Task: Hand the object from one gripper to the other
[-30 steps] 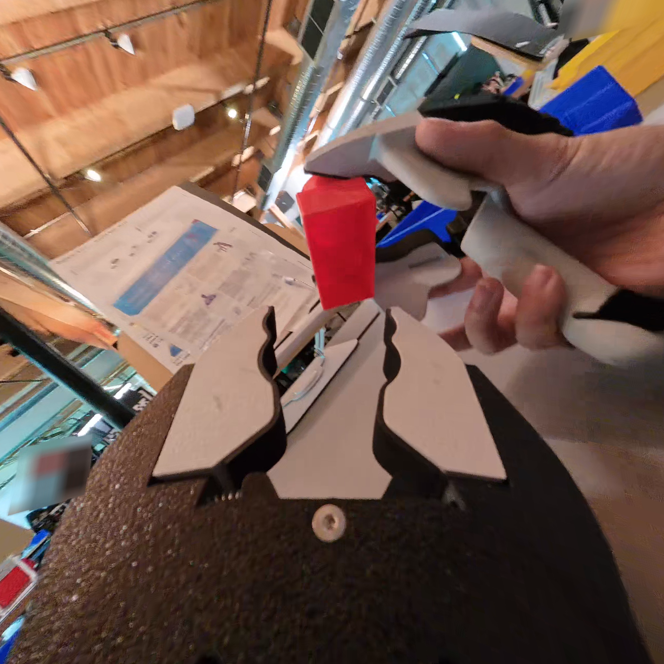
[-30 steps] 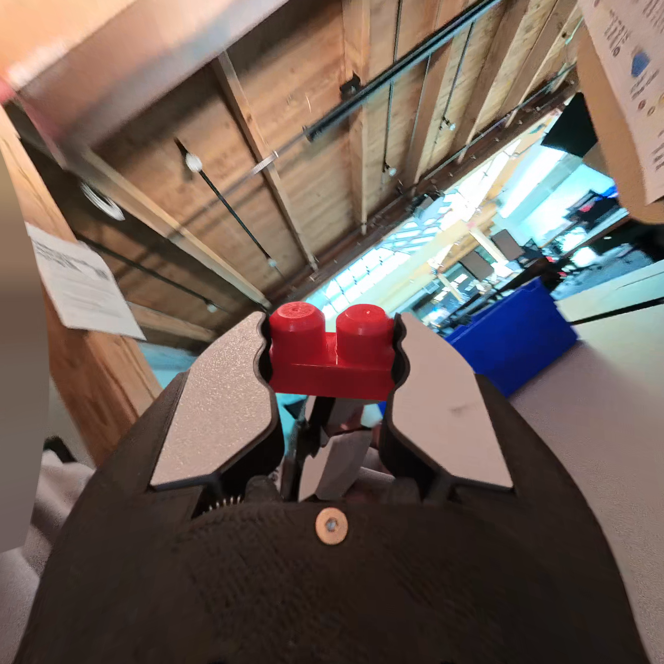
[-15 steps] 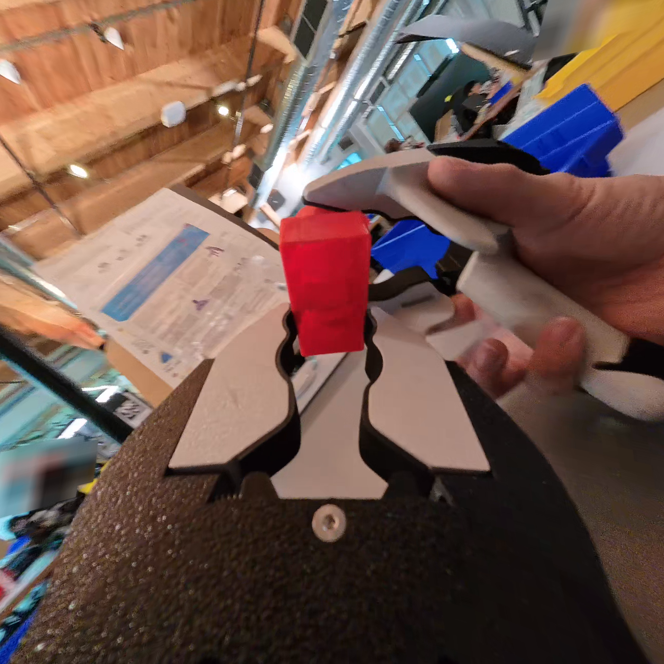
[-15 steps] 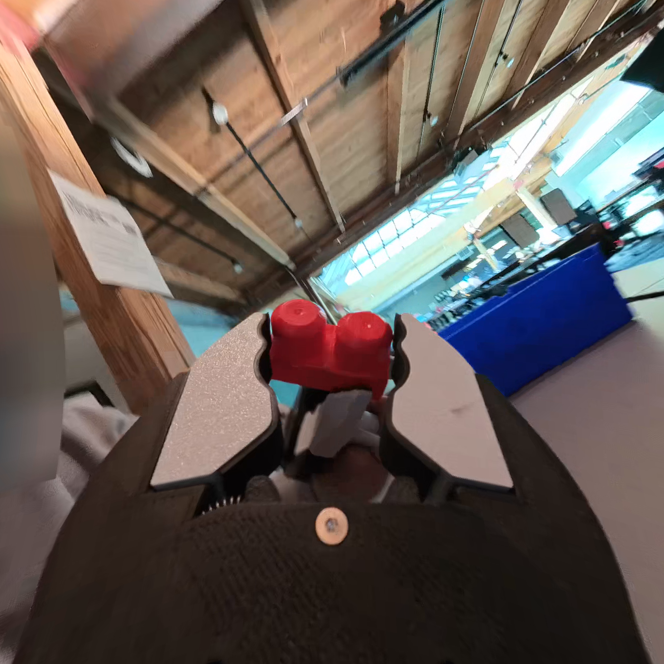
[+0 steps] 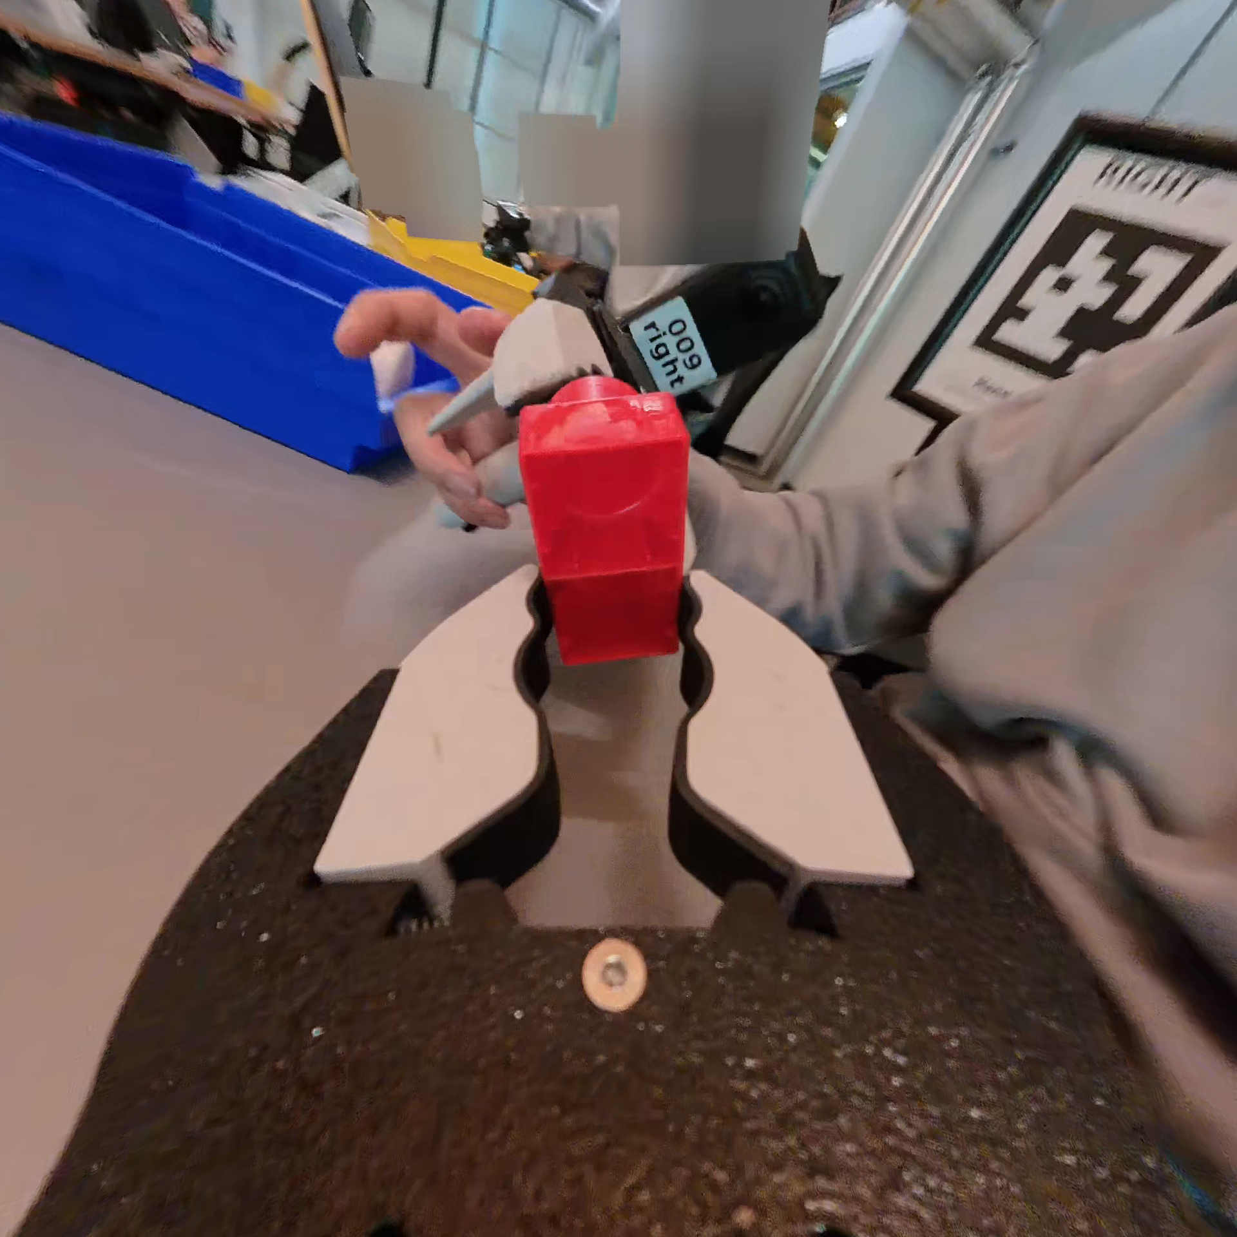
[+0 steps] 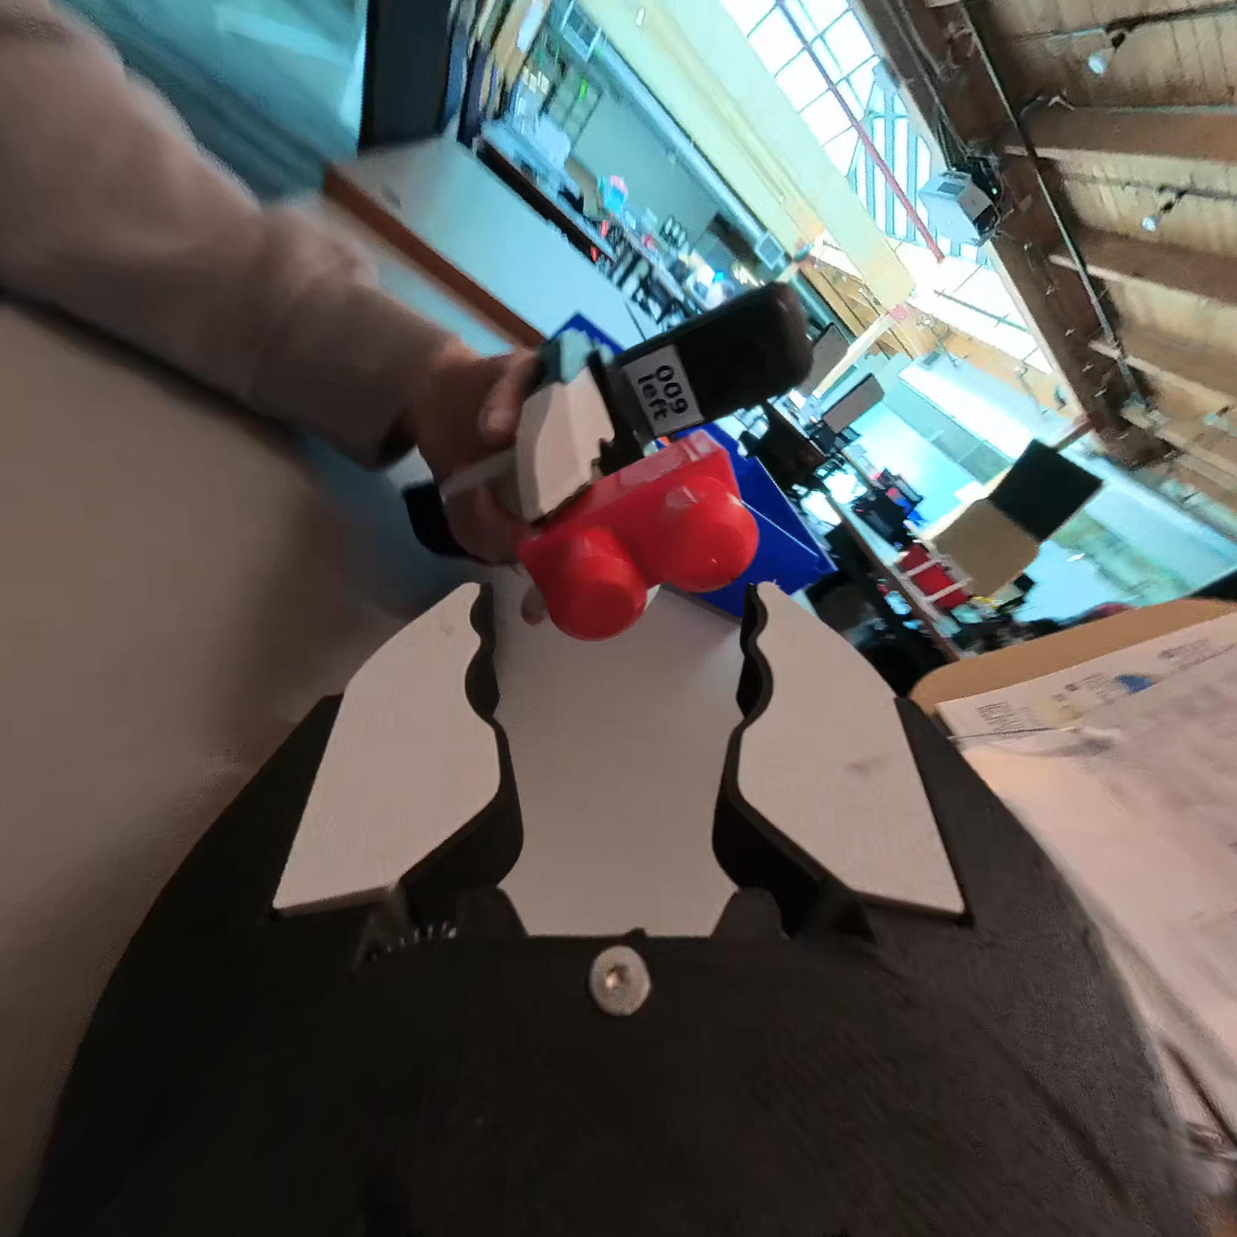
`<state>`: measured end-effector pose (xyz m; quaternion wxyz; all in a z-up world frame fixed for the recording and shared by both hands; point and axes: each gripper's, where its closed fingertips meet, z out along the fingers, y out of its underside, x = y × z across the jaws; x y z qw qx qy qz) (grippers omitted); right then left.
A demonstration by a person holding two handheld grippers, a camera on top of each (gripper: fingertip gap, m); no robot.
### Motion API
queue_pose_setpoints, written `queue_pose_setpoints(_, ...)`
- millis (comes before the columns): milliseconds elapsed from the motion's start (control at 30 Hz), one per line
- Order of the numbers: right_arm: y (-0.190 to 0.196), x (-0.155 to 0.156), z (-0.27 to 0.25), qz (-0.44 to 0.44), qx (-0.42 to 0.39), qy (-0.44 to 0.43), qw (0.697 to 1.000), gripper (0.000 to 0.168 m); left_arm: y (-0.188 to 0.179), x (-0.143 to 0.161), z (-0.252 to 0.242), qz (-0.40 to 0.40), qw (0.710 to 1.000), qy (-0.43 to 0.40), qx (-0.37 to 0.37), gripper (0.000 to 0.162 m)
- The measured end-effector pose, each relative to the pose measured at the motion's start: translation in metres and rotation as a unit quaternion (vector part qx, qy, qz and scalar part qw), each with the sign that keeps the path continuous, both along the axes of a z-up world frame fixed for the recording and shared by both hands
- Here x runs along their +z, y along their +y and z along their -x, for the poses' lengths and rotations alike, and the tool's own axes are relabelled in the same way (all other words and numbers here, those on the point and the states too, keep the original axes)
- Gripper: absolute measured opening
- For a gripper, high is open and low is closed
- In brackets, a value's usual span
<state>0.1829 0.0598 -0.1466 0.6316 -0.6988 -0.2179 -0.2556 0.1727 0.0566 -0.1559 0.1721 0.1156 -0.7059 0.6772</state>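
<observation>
The left gripper clenches the red two-stud toy brick between its fingertips, in mid-air. The right gripper stands released, the brick just beyond its tips. Behind sits a blue bin.

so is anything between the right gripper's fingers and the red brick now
No. In the right wrist view the right gripper is open; only bare table separates it from the red brick.

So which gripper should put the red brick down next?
Left, probably. The left gripper is shut on the red brick; the right gripper is open and clear of it, with nothing between its fingers.
</observation>
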Motion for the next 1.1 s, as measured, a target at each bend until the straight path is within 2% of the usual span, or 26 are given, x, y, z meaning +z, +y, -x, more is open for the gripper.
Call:
queue_pose_setpoints(100, 0.005, -0.001, -0.001, 0.014, -0.036, -0.105, 0.994, 0.078, 0.0, -0.005, 0.005, -0.012, 0.998, 0.052, -0.031, 0.035)
queue_pose_setpoints(200, 0.007, -0.002, 0.002, 0.019, -0.047, -0.163, 0.985, 0.076, 0.0, -0.014, 0.009, -0.038, 0.996, 0.065, -0.044, 0.035)
queue_pose_setpoints(367, 0.01, -0.01, 0.004, 0.036, -0.043, -0.163, 0.985, 0.068, 0.0, -0.017, 0.012, -0.034, 0.994, 0.085, -0.061, 0.036)
queue_pose_setpoints(433, 0.011, -0.012, -0.002, 0.046, -0.066, -0.153, 0.985, 0.067, 0.001, -0.017, 0.008, -0.029, 0.994, 0.09, -0.052, 0.036)
queue_pose_setpoints(533, 0.01, -0.014, -0.021, 0.06, -0.126, -0.125, 0.982, 0.066, 0.003, -0.015, -0.011, -0.013, 0.997, 0.08, 0.008, 0.037)
queue_pose_setpoints(600, 0.004, -0.015, -0.039, 0.074, -0.18, -0.116, 0.974, 0.067, 0.009, -0.015, -0.037, -0.014, 0.994, 0.032, 0.107, 0.041)
queue_pose_setpoints(700, -0.009, -0.015, -0.066, 0.095, -0.267, -0.145, 0.948, 0.067, 0.019, -0.02, -0.064, -0.069, 0.966, -0.083, 0.234, 0.06)
queue_pose_setpoints(767, -0.017, -0.019, -0.079, 0.136, -0.313, -0.193, 0.92, 0.067, 0.021, -0.018, -0.071, -0.087, 0.945, -0.131, 0.286, 0.064)
queue_pose_setpoints(900, -0.016, -0.033, -0.087, 0.21, -0.359, -0.259, 0.872, 0.067, 0.015, -0.016, -0.079, -0.113, 0.915, -0.156, 0.354, 0.06)
queue_pose_setpoints(1100, 0.002, -0.041, -0.078, 0.233, -0.36, -0.287, 0.857, 0.067, -0.002, -0.04, -0.077, -0.182, 0.9, -0.157, 0.363, 0.064)
